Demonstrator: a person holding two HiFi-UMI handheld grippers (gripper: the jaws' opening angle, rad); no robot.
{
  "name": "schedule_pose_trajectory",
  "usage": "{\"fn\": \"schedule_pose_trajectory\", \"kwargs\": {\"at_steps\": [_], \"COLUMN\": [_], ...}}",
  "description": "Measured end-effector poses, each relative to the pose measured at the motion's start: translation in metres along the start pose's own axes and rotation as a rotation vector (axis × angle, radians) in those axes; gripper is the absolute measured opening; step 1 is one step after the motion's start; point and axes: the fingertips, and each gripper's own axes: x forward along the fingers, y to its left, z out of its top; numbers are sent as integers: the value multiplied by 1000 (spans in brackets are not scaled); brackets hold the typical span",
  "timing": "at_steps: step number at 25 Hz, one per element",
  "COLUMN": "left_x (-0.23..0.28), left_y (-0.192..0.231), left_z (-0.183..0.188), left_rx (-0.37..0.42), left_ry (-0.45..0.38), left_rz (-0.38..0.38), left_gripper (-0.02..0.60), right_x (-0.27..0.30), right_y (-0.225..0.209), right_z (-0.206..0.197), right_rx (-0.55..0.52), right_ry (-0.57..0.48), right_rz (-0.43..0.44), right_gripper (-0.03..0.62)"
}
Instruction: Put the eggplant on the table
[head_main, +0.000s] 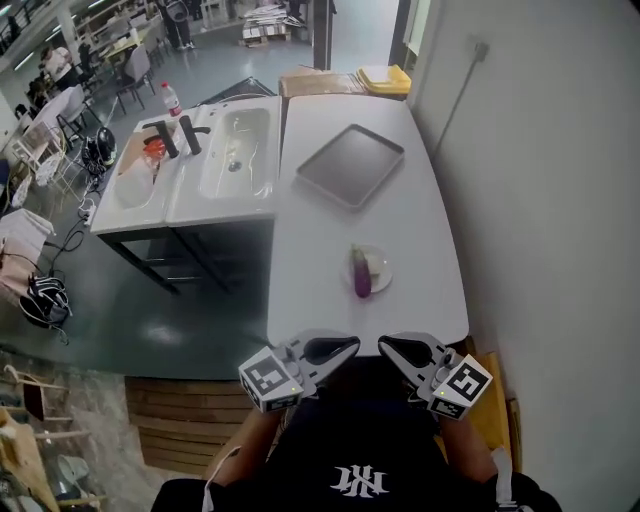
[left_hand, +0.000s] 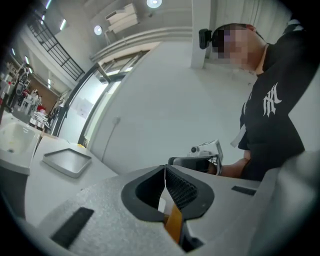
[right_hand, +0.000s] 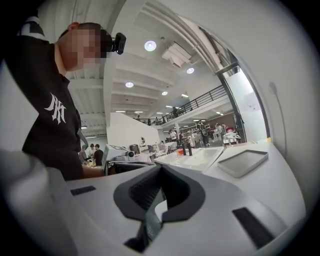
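Two grippers, left (head_main: 342, 349) and right (head_main: 394, 349), hang shut and empty, tips facing. Ahead of them one eggplant (head_main: 361, 275) lies on one plate (head_main: 382, 263), seen only from the head; gripper views catch just the one tray (left_hand: 67, 160).

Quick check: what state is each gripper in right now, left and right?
Left gripper: closed, holding nothing.
Right gripper: closed, holding nothing.

A white emblem (left_hand: 271, 103) of the interlocked letters N and Y stands on the chest of the person's black shirt (left_hand: 280, 135), plain in both gripper views.
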Motion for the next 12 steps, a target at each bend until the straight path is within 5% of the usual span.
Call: {"fn": "schedule_pose_trajectory", "kwargs": {"at_steps": [8,12], "left_x": [13,47], "left_y": [-20,-29], "left_z": [-13,-17], "left_rx": [18,31], "left_ry": [43,92], "left_rz": [-20,-10], "left_gripper": [8,8], "right_x": [-9,-41], "right_y": [-8,-26], "right_z": [25,16], "right_rx": [-61,31], "right_ry": [-61,-93], "right_rz": [140,155], "right_gripper": [3,3]}}
